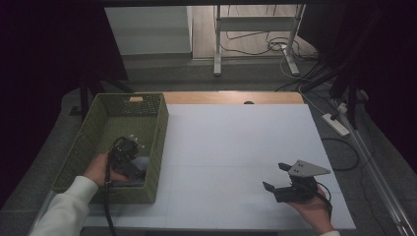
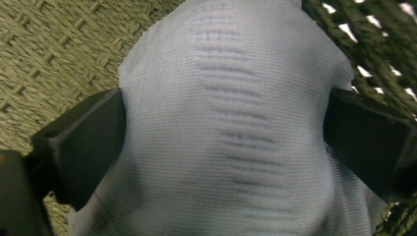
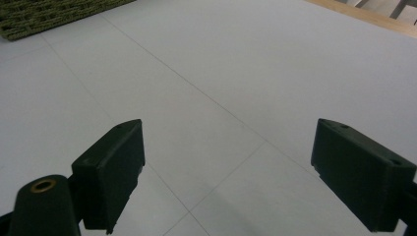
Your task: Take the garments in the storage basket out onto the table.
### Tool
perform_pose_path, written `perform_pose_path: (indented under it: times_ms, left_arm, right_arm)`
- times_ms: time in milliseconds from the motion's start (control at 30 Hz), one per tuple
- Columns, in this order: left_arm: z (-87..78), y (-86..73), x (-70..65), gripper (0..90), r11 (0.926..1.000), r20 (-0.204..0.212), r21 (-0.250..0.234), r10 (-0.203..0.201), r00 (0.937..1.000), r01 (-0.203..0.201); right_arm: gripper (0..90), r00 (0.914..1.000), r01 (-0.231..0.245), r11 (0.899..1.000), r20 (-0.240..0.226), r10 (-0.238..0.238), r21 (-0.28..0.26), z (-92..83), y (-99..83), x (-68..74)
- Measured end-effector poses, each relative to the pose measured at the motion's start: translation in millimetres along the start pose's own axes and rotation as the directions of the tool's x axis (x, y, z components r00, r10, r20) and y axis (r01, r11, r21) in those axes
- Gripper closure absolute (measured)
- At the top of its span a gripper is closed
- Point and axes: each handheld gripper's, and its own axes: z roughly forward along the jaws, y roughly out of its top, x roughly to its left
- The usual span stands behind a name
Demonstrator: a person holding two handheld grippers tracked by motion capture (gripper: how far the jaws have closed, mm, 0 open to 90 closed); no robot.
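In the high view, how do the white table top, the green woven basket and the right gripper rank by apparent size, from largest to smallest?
1. White table top
2. Green woven basket
3. Right gripper

The differences are clear.

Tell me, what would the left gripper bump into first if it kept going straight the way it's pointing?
Probably the pale knitted cloth: the left gripper is down inside the green woven basket, and the cloth already lies between its open jaws. Behind the cloth comes the basket's woven bottom or wall; depth is hard to judge.
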Motion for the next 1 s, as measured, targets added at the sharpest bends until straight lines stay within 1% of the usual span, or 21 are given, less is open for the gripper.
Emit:
perform_pose_path:
  times_ms: [133, 167, 200, 300, 433, 600, 700, 767, 867, 1000]
  left_arm:
    - [0.7, -1.0, 1.7, 12.3, 1.0000, 0.004, -0.002, 0.001, 1.0000, -0.001]
    - [0.7, -1.4, 2.2, 16.6, 1.0000, 0.005, -0.004, 0.002, 1.0000, -0.002]
    - [0.6, -1.8, 2.7, 16.6, 1.0000, 0.005, -0.005, 0.004, 1.0000, -0.004]
    - [-0.4, -2.6, 4.6, 24.2, 1.0000, 0.019, -0.008, 0.002, 0.9998, -0.002]
    - [-2.5, -3.5, 5.6, 29.8, 0.9998, 0.024, -0.013, 0.014, 0.9996, -0.013]
    - [-7.1, -6.8, 8.0, 38.9, 0.9992, 0.044, -0.034, 0.023, 0.9988, -0.021]
    - [-11.2, -9.7, 9.6, 44.9, 0.9985, 0.061, -0.052, 0.017, 0.9980, -0.014]
    - [-14.4, -12.0, 9.3, 48.3, 0.9979, 0.065, -0.062, 0.022, 0.9976, -0.018]
    - [-18.1, -14.8, 8.6, 51.8, 0.9967, 0.068, -0.078, 0.027, 0.9973, -0.022]
    - [-24.1, -19.4, 6.6, 52.8, 0.9943, 0.058, -0.105, 0.027, 0.9980, -0.021]
  right_arm:
    - [13.0, 1.0000, 0.000, 1.000, 0.003, 0.000, 0.002, -0.4, -0.3, -0.3]
    - [13.0, 1.0000, 0.001, 1.000, 0.002, -0.001, -0.001, -0.5, -0.1, -0.1]
    - [13.0, 1.0000, 0.001, 1.000, 0.002, -0.001, -0.001, -0.5, -0.1, -0.1]
    - [13.0, 1.0000, 0.001, 1.000, 0.000, -0.001, -0.001, -0.5, 0.2, 0.1]
    - [13.0, 1.0000, 0.002, 1.000, 0.002, -0.002, 0.003, 0.1, 0.0, 0.2]
    - [13.0, 1.0000, -0.001, 1.000, 0.005, 0.001, 0.002, -0.1, -0.4, 0.0]
    - [13.0, 1.0000, 0.000, 1.000, 0.006, 0.000, 0.004, 0.2, -0.7, 0.1]
    - [13.0, 1.0000, 0.000, 1.000, 0.007, 0.000, 0.005, 0.3, -0.8, 0.1]
    - [13.0, 0.9999, -0.004, 1.000, 0.010, 0.004, 0.002, -0.1, -1.0, -0.2]
    - [13.0, 0.9999, -0.003, 1.000, 0.012, 0.003, 0.003, -0.2, -0.9, -0.2]
